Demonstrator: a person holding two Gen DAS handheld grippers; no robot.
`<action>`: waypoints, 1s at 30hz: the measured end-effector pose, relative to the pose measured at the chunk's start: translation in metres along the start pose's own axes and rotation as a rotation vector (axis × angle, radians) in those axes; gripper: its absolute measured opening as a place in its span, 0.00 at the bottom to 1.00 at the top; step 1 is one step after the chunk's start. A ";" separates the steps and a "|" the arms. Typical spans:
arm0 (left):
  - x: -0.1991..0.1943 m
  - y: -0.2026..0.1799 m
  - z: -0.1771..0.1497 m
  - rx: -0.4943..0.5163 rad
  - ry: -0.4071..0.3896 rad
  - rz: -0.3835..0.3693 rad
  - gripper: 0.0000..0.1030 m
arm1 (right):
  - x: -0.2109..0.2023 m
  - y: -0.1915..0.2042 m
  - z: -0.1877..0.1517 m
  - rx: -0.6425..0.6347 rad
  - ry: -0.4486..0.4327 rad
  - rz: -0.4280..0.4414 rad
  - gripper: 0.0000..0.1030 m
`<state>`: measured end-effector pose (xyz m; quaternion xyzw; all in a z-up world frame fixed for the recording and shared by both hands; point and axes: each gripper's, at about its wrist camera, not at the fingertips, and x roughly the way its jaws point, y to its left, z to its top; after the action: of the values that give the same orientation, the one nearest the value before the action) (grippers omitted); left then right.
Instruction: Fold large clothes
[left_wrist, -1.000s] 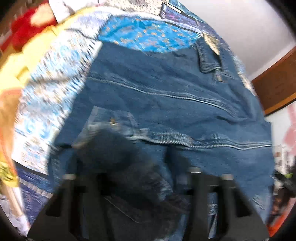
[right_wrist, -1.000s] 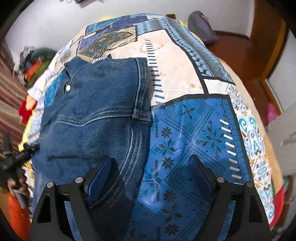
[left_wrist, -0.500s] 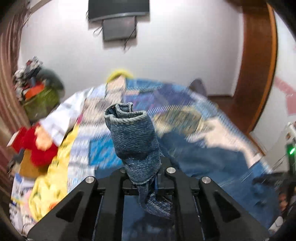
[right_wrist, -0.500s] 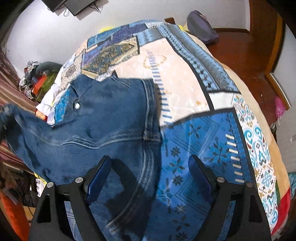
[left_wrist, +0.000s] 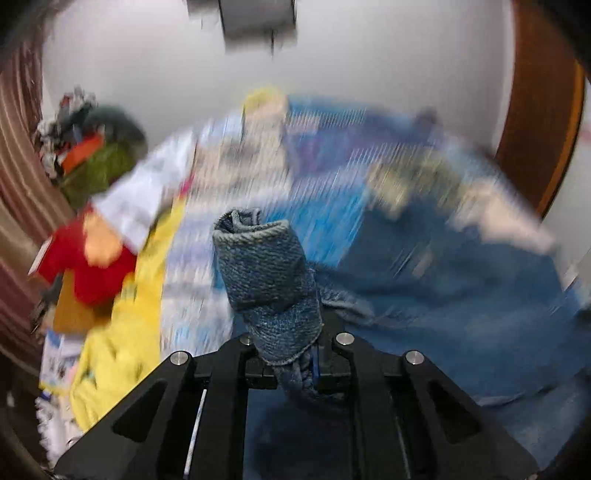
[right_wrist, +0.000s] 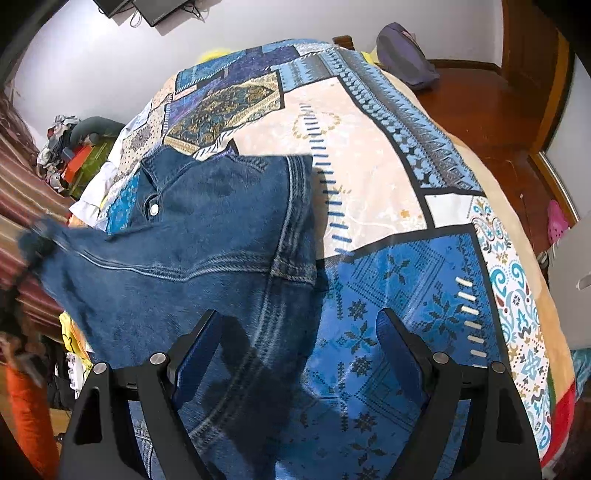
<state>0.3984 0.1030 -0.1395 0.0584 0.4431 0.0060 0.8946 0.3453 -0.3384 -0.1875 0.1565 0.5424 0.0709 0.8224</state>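
A dark blue denim jacket (right_wrist: 207, 240) lies on the patterned bedspread (right_wrist: 369, 177). My left gripper (left_wrist: 291, 354) is shut on a bunched fold of the jacket's denim (left_wrist: 266, 273), which sticks up between its fingers; the lifted cloth trails to the left edge in the right wrist view (right_wrist: 40, 243). The rest of the jacket (left_wrist: 461, 288) shows blurred at the right of the left wrist view. My right gripper (right_wrist: 299, 354) is open above the jacket's near edge, holding nothing.
A pile of clothes (right_wrist: 70, 144) sits at the far left of the bed. Red and yellow cloth (left_wrist: 88, 266) lies on the left side. A purple bag (right_wrist: 402, 55) rests at the far right of the bed, by the wooden floor (right_wrist: 491, 122).
My left gripper has closed on the jacket's edge and lifted it off the bed, swinging up to face the wall. The jacket's left side has been pulled up and out. The right gripper stayed open.
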 end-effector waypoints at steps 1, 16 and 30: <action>0.015 0.005 -0.011 -0.009 0.053 -0.005 0.13 | 0.000 0.001 -0.001 -0.006 0.001 0.001 0.82; 0.042 0.074 -0.098 -0.184 0.306 -0.132 0.76 | 0.015 0.021 0.008 -0.057 0.005 -0.022 0.82; 0.100 0.102 -0.012 -0.231 0.279 -0.129 0.80 | 0.036 0.026 0.064 0.005 -0.013 0.026 0.82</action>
<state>0.4544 0.2121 -0.2147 -0.0747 0.5619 0.0077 0.8238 0.4194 -0.3153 -0.1870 0.1659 0.5350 0.0794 0.8246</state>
